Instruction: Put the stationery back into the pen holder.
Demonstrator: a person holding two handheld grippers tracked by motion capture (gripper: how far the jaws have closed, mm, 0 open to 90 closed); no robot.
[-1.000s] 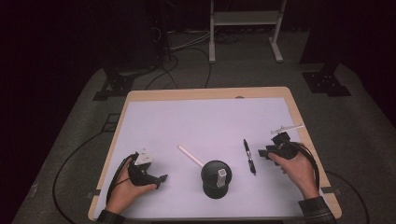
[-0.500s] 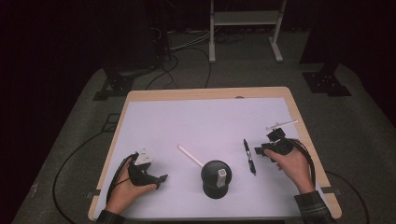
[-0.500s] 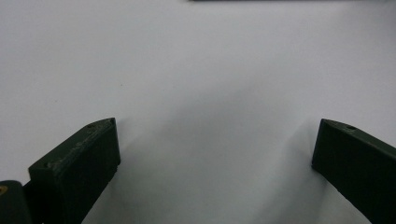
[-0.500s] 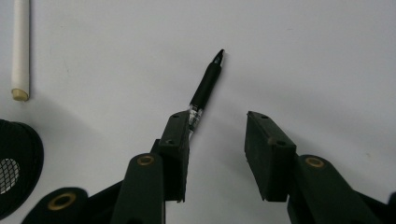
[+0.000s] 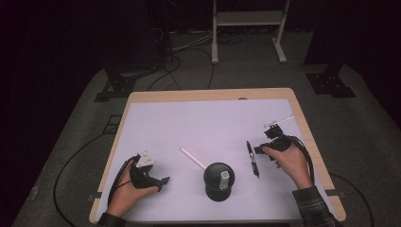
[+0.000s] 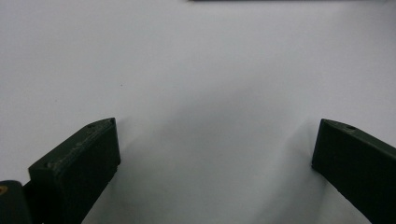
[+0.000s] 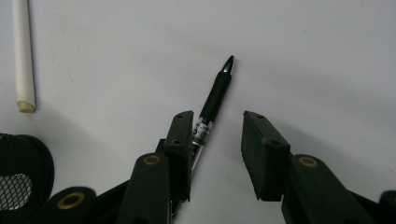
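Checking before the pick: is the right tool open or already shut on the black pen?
Open. The right tool has a clear gap between its jaws; the black pen lies on the table beside one jaw, ungripped.

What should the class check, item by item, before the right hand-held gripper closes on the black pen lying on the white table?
1. Right hand-held gripper open: ok, jaws apart.
2. Slim black plastic pen between the jaws: ok, though it lies against one jaw, off-centre.
3. Pen lying flat on the white tabletop: ok.
4. White paper-like stick clear of the jaws: ok, off to the side.
5. Round black mesh pen cup clear of the pen: ok, apart in the high view.
6. Left hand-held gripper out of the way: ok, open over bare table.
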